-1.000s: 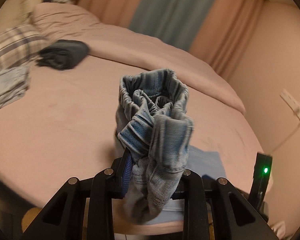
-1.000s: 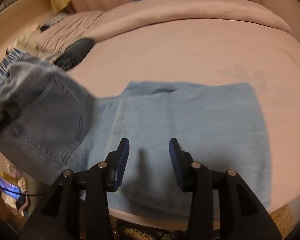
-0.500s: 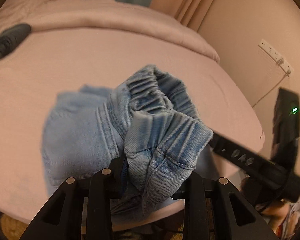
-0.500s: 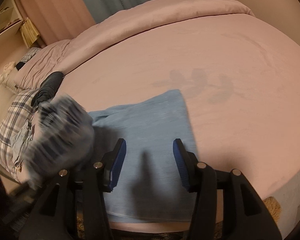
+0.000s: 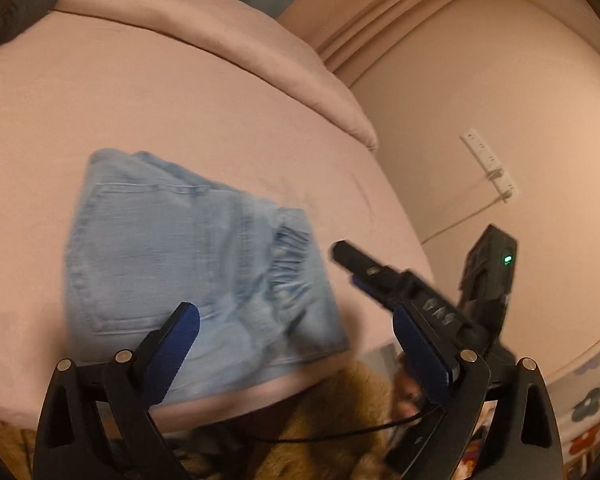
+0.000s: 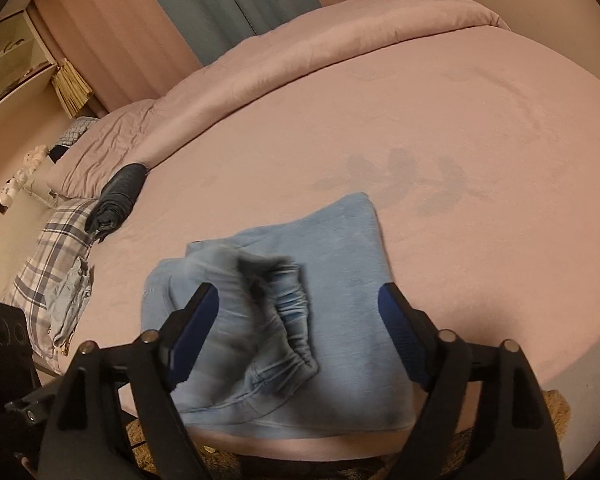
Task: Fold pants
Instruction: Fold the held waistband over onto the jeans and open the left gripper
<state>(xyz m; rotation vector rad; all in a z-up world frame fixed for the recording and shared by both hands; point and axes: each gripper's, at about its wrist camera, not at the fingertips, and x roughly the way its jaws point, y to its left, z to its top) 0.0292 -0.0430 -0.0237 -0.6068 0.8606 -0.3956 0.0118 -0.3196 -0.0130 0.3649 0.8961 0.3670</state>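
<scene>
The light blue denim pants lie folded on the pink bed near its front edge, waistband on top toward the right. My left gripper is open and empty just above their near edge. In the right wrist view the pants lie in a folded stack, the elastic waistband bunched on top. My right gripper is open and empty over them. The right gripper also shows in the left wrist view, to the right of the pants.
A rolled dark garment and a plaid pillow with another light garment lie at the bed's left. A folded pink duvet runs along the back. A wall outlet strip and a brown rug are at the right and below.
My left gripper opened and let go of the waistband. The pants' top part dropped onto the folded legs. My right gripper opened wider.
</scene>
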